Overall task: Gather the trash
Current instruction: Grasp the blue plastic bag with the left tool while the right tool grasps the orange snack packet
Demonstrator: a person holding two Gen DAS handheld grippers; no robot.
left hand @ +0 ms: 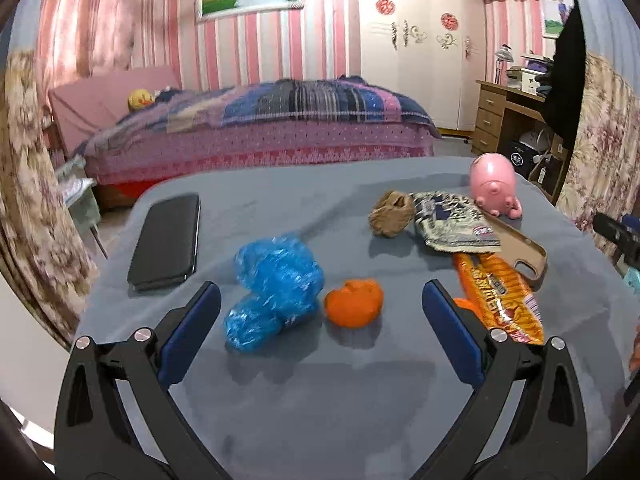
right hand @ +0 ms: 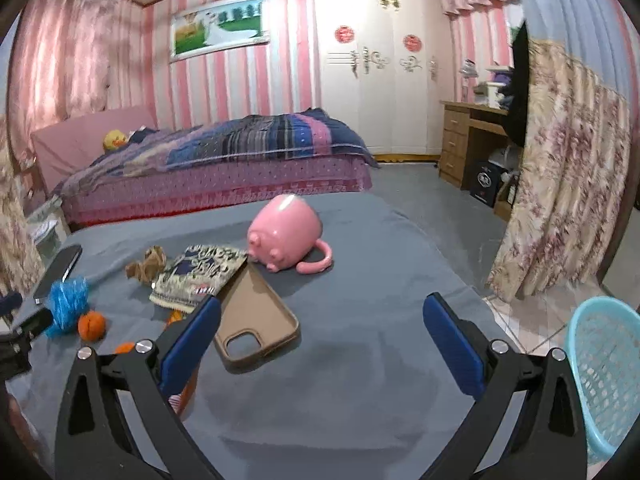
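Observation:
On the grey-clothed table (left hand: 304, 400) lie a crumpled blue plastic bag (left hand: 276, 292), an orange peel (left hand: 354, 307), a brown crumpled paper (left hand: 390, 214), a patterned wrapper (left hand: 452, 220) and an orange snack wrapper (left hand: 500, 296). My left gripper (left hand: 320, 300) is open above the table, with the blue bag and the peel between its fingers. My right gripper (right hand: 320, 312) is open and empty over the table (right hand: 360, 400), near a brown phone case (right hand: 256, 320). The blue bag (right hand: 66, 304), peel (right hand: 91, 325), brown paper (right hand: 146, 266) and patterned wrapper (right hand: 200, 276) show at its left.
A black phone (left hand: 166, 240) lies at the table's left. A pink pig mug (right hand: 284, 236) lies on its side behind the phone case (left hand: 520, 252). A light blue mesh basket (right hand: 604, 376) stands on the floor at the right. A bed (left hand: 260, 132) is behind.

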